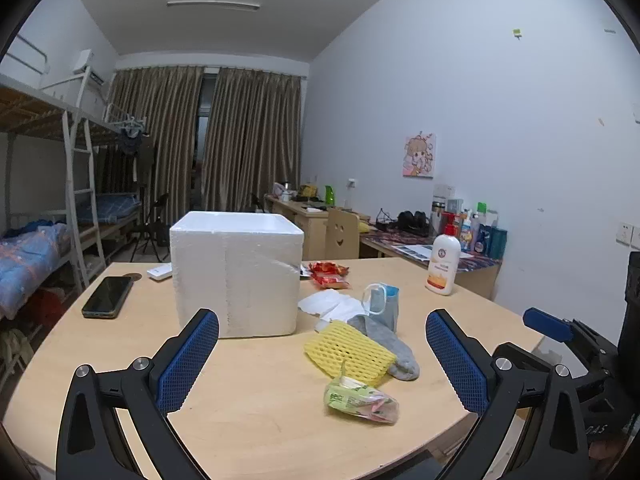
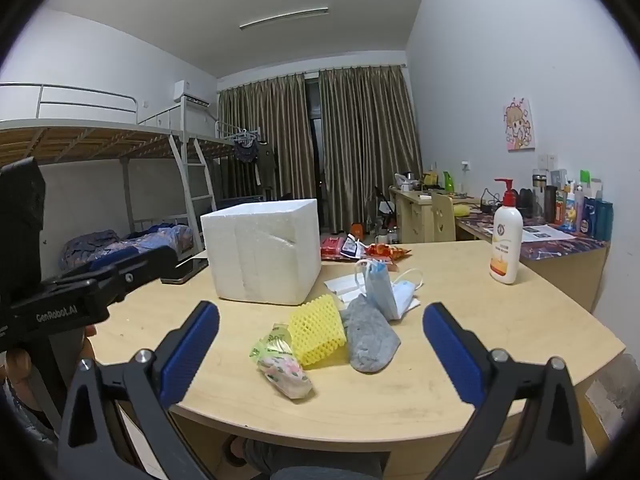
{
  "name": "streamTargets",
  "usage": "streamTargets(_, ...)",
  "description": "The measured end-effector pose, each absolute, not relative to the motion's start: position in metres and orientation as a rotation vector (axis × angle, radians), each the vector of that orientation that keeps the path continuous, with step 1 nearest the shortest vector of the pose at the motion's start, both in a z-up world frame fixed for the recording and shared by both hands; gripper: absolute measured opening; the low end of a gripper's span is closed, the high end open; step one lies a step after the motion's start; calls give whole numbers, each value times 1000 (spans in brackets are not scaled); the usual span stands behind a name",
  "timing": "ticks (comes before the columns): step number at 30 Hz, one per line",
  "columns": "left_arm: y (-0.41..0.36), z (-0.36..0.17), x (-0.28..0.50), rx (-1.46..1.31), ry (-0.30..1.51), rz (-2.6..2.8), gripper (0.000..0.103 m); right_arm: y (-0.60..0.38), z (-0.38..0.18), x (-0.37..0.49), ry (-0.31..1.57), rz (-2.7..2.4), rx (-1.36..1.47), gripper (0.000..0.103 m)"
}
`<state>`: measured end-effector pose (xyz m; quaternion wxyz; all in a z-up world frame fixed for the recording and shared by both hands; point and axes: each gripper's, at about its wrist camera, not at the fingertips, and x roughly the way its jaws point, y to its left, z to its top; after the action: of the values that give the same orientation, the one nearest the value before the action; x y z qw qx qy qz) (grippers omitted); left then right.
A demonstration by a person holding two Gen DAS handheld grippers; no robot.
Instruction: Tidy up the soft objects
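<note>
I count on the desk point(image 2: 460, 360): 1 foam box point(image 2: 262, 250), 1 yellow foam net point(image 2: 316, 330), 1 grey sock point(image 2: 370, 338), 1 tissue pack point(image 2: 282, 362), 2 face masks point(image 2: 380, 288), approx. 3 snack packets point(image 2: 360, 250), 1 lotion bottle point(image 2: 506, 240), 1 phone point(image 1: 107, 297), 1 white remote point(image 1: 159, 271). Can't tell the paper sheets' no.

black phone point(image 1: 107, 297) lies flat on the wooden table point(image 1: 256, 408), white remote point(image 1: 159, 272) just behind it. lotion pump bottle point(image 1: 443, 263) upright near table's right edge. red snack packets point(image 1: 329, 274) behind. bunk bed point(image 1: 44, 128) left, brown curtains point(image 1: 208, 136) at back.
</note>
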<state>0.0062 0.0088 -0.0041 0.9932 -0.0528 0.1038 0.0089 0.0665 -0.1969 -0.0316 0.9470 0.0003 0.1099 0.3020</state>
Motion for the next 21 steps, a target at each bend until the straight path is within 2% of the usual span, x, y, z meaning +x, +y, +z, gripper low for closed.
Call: streamTargets(21,-1,-1,-2,-72,174,-9,103,-193,-31,68,227,615,-9,103)
